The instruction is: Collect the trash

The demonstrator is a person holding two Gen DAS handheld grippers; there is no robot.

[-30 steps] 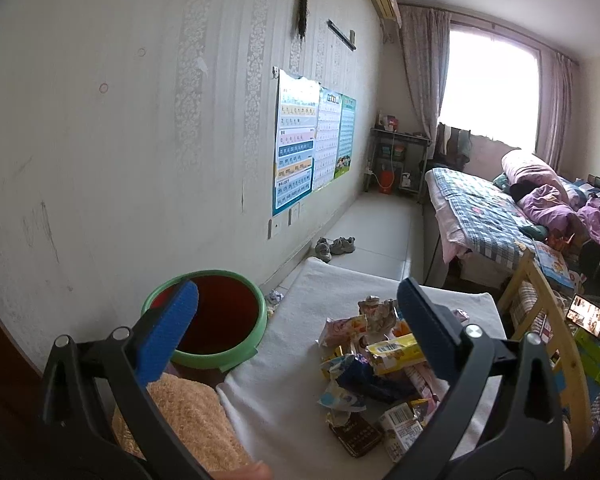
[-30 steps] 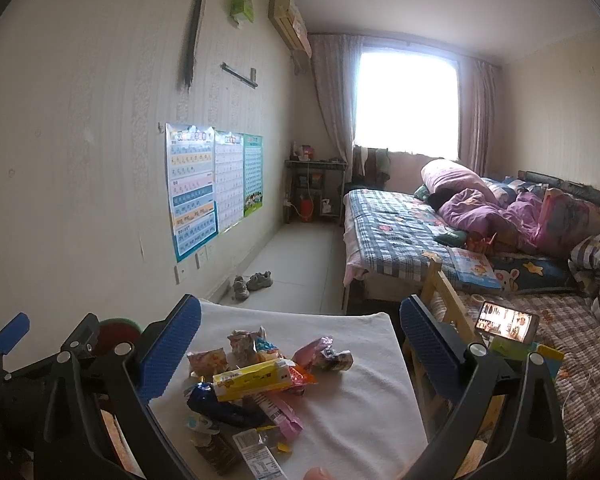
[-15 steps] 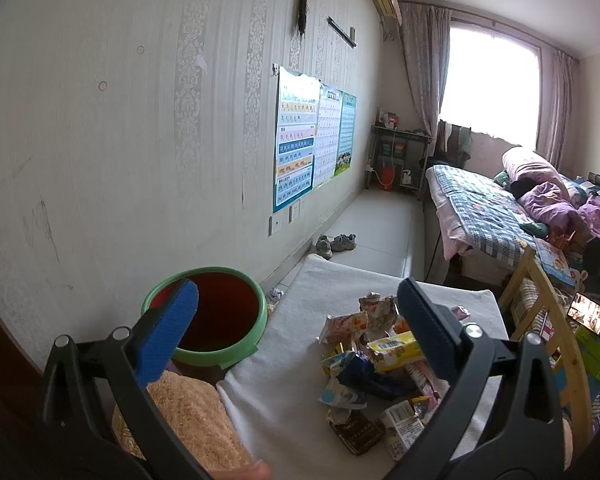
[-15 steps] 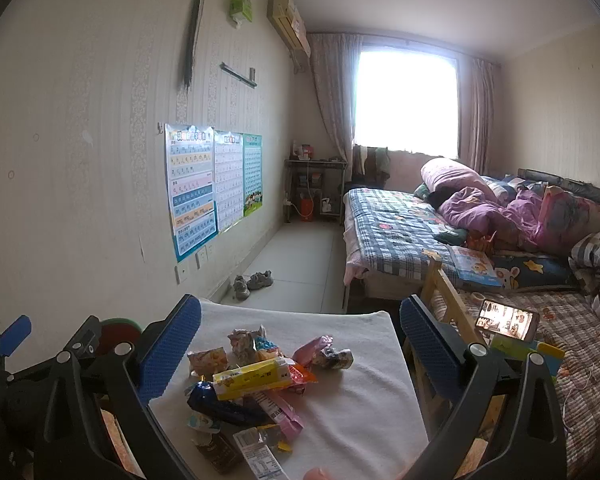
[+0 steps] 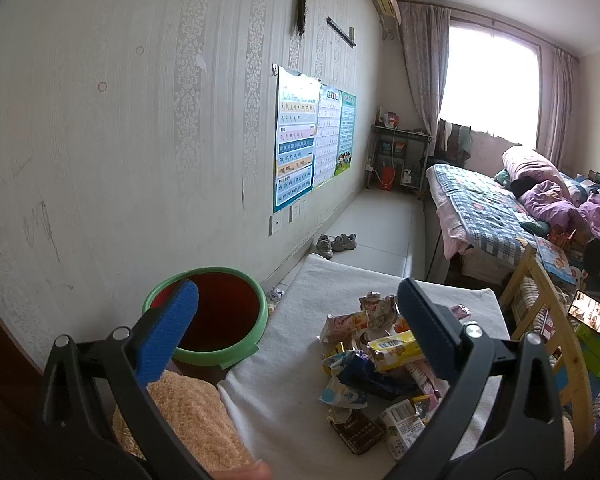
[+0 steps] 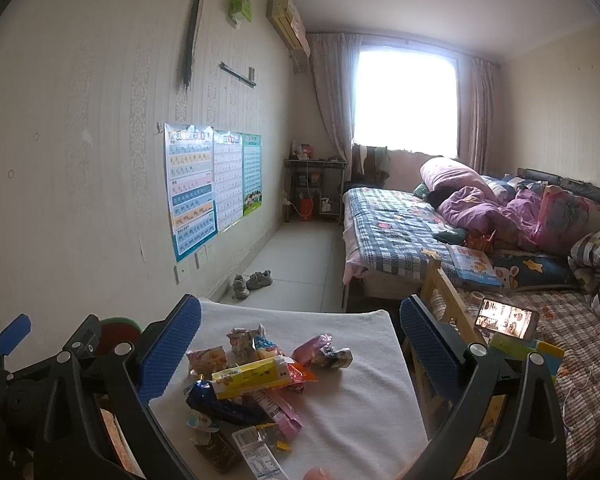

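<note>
both sets of jaws stand wide apart and hold nothing. the left gripper hangs in the lower middle of its frame with one blue pad over the rim of the bin and the other over the trash, which to my eye is why it is held there: it sits between what must be lifted and where it must go. the right gripper hovers in the lower middle of its own view, its pads flanking the heap from above and not touching it, so no grab has begun.

the pile of wrappers lies loose on the white cloth that covers the table, lower centre in both views. a yellow packet rests on top, a dark blue wrapper under it, a pink one toward the far side, and a small printed carton at the near edge (the topmost and the outliers look easiest to pinch first).

the green-rimmed bin with its dark red inside stands at lower left of the left view, just beside the table's edge and against the wall, so the carry is short. an orange towel lies at the bottom left beside the cloth. nothing seems to be in the bin yet, so i judge the task barely started.
</note>
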